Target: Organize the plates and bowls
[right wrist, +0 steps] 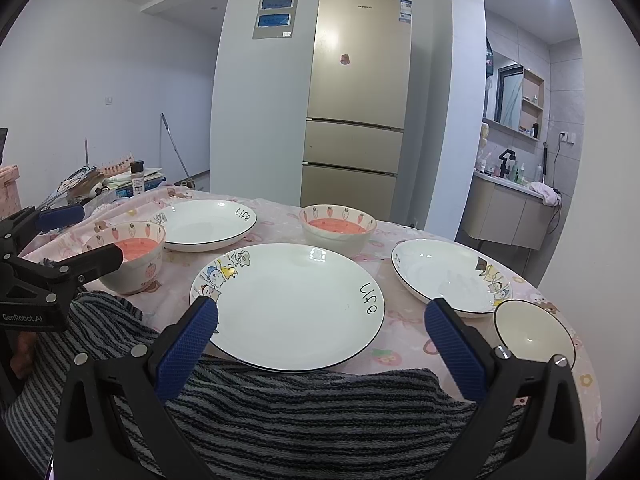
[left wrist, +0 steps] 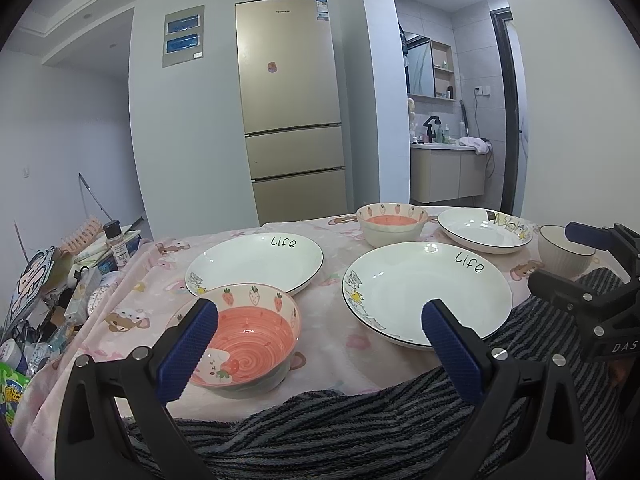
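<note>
- Fridge [right wrist: 356, 100], gold, against the far wall.
- Surface [right wrist: 404, 344] under a pink cartoon cloth; striped grey towel [right wrist: 304, 412] along my near edge.
- Three white plates: centre "Life" plate [right wrist: 292, 308] just past the towel, left plate [right wrist: 206, 222], right plate [right wrist: 444, 272]. All apart, none stacked.
- Near strawberry bowl [left wrist: 248, 338] front left, far strawberry bowl [right wrist: 338, 228] behind centre plate, small white bowl [right wrist: 534, 334] right; its outside looks ribbed, blurry.
- My left tool [left wrist: 320, 320]: spread wide, empty.
- My right tool [right wrist: 320, 316]: same, released.
</note>
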A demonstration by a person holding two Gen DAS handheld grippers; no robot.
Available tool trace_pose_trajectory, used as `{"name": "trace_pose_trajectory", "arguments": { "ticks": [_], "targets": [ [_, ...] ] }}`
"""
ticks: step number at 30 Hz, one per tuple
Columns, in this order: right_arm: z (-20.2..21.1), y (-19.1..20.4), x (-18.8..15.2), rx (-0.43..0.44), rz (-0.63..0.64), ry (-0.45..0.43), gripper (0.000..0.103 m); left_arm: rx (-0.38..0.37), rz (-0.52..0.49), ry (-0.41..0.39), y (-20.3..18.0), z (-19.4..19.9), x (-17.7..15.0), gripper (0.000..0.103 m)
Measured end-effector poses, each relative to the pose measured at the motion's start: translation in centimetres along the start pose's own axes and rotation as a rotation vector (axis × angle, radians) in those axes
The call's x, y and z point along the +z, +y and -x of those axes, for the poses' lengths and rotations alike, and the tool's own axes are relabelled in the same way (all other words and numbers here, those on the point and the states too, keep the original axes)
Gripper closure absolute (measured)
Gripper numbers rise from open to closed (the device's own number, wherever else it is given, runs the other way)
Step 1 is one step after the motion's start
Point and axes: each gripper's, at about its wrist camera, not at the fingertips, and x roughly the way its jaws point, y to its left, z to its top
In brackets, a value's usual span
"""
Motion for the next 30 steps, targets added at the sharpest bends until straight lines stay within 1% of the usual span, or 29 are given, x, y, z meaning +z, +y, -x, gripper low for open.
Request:
{"name": "trace_pose_trajectory", "arguments": {
  "ticks": [30],
  "targets": [
    [0.07, -0.3, 0.01, -0.001, -0.003, -0.004, 0.0, 0.003, 0.003, 0.0, 0.06, 0.06, -0.01, 0.0]
  ]
}}
